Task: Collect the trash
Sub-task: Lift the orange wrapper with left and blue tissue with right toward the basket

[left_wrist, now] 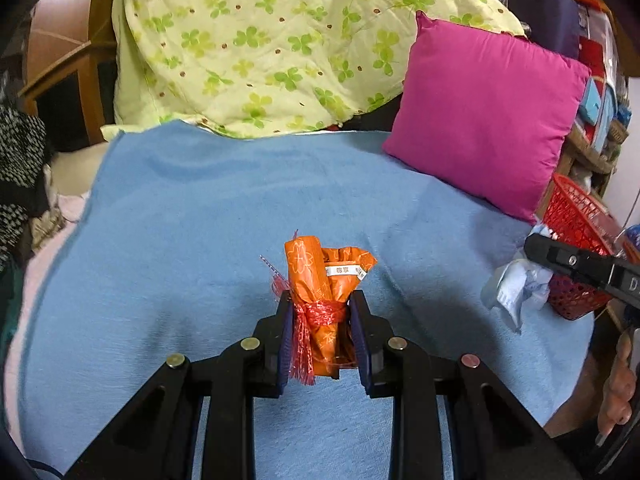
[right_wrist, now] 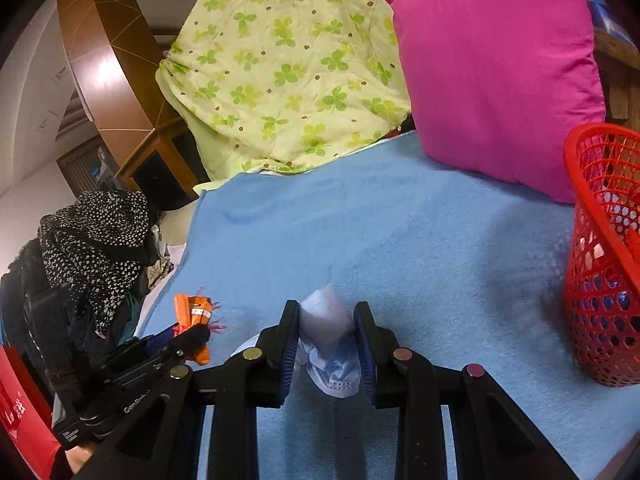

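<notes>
While both grippers hang over the blue blanket [left_wrist: 200,220], each has trash pinched between its pads. The left gripper [left_wrist: 322,304] is clamped on an orange wrapper [left_wrist: 320,276] tied with red mesh, which stands up between the fingers. The right gripper [right_wrist: 327,316] is closed on a crumpled pale-blue tissue [right_wrist: 326,336]. A red basket [right_wrist: 600,264] stands to its right, beside the pink pillow [right_wrist: 492,80].
</notes>
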The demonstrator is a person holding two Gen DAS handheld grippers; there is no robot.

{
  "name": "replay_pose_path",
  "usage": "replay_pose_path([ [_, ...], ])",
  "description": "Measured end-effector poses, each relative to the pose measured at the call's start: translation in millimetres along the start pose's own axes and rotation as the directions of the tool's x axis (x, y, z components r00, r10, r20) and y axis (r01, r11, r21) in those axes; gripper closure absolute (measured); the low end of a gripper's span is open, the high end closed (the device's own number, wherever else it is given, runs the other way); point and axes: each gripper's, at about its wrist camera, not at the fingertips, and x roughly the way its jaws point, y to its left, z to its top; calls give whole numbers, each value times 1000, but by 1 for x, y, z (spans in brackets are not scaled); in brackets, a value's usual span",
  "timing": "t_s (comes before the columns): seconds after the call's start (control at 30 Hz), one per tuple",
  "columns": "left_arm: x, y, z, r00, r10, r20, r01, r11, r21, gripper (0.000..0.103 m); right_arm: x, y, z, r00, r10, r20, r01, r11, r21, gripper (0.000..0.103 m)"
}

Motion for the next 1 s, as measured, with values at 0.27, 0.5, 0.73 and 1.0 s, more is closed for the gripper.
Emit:
replay_pose_path([
  [0.27,-25,-15,0,998,55,28,-56,998,33,75,-14,-3,5,999,7,50,-7,1000,-2,74],
  [0.5,-39,-33,5,996,87,36,-89,994,64,75,-38,-6,11,991,-1,132,4,1000,-19,74],
  [0.73,-55,-55,12,993,97,65,-104,989,105,75,-64,-15,17,979,7,205,-7,1000,3,74],
  [1.0,-71,-82,24,990,100,98,-114,981,156,75,-87,-32,22,964,5,267,-16,999,40,74],
])
